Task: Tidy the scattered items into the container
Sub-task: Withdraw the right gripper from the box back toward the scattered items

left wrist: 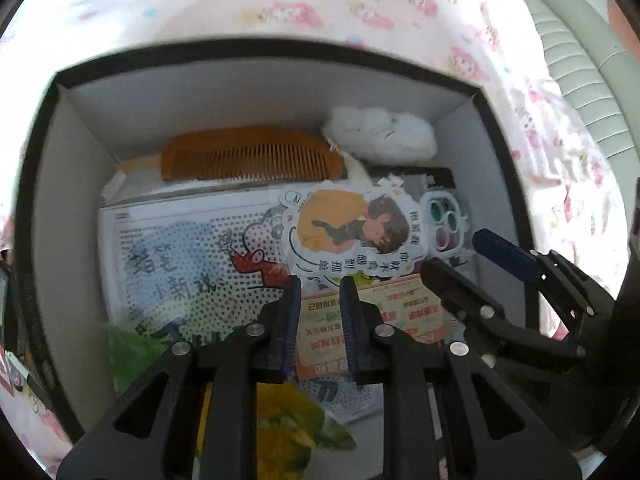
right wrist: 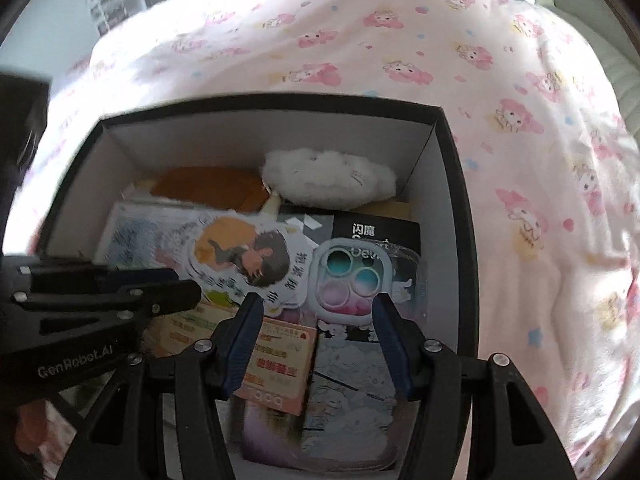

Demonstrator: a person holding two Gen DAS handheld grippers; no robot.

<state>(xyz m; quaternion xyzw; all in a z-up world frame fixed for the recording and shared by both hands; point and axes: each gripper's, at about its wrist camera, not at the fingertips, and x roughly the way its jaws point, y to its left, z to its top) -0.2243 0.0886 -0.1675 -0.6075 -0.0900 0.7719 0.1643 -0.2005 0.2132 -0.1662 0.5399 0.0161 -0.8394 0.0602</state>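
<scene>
A black box with white inner walls (left wrist: pixel 80 152) (right wrist: pixel 456 208) sits on the bed and holds the items: a wooden comb (left wrist: pixel 252 156), a white fluffy plush (left wrist: pixel 380 136) (right wrist: pixel 328 180), a die-cut sticker card of a cartoon person (left wrist: pixel 348 228) (right wrist: pixel 240 260), a phone case (right wrist: pixel 352 284) (left wrist: pixel 442 220), a dotted booklet (left wrist: pixel 180 264) and orange cards (left wrist: pixel 372 320) (right wrist: pixel 276 360). My left gripper (left wrist: pixel 320 284) hovers over the cards, jaws a small gap apart and empty. My right gripper (right wrist: pixel 316 304) is open over the phone case, holding nothing.
The box rests on a pink cartoon-print bedsheet (right wrist: pixel 400 40). A pale green ribbed object (left wrist: pixel 580 80) lies at the far right. Green and yellow packets (left wrist: pixel 288 428) lie at the box's near side. Shelving (right wrist: pixel 116 0) stands beyond the bed.
</scene>
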